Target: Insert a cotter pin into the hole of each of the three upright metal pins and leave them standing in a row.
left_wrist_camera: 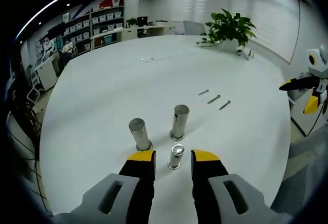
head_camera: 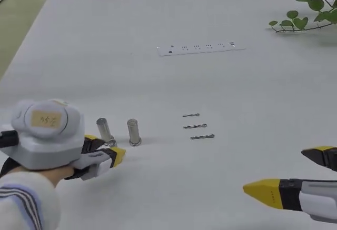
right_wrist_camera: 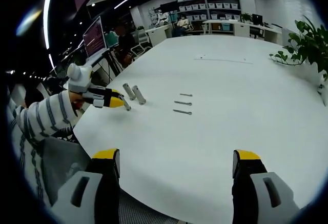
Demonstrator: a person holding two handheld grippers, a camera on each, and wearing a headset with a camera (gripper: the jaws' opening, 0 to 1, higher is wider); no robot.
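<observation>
- The left gripper [head_camera: 108, 146] sits well to the near-left of the power strip [head_camera: 200, 47], low on the white table [head_camera: 158, 82], with a hand in a striped sleeve [head_camera: 21, 203] holding it.
- In the left gripper view its yellow-tipped jaws are partway open around one metal pin [left_wrist_camera: 176, 156]. The pin stands upright between them with a sliver of table showing on each side, so as far as we can see they aren't pinching it.
- The other two metal pins [head_camera: 103, 130] [head_camera: 133, 131] stand upright side by side just past those jaw tips, on the power-strip side. That puts all three in a tight cluster near-left of the strip.
- The three cotter pins [head_camera: 195, 126] lie flat in a little stacked row on our side of the power strip, roughly in line with its middle and well apart from the metal pins.
- The right gripper [head_camera: 274, 171] hovers near-right of the power strip, closer to us than the cotter pins. Its own view has the jaws spread wide with nothing between them, just bare table.
- A leafy plant [head_camera: 310, 9] is off past the right end of the power strip.
</observation>
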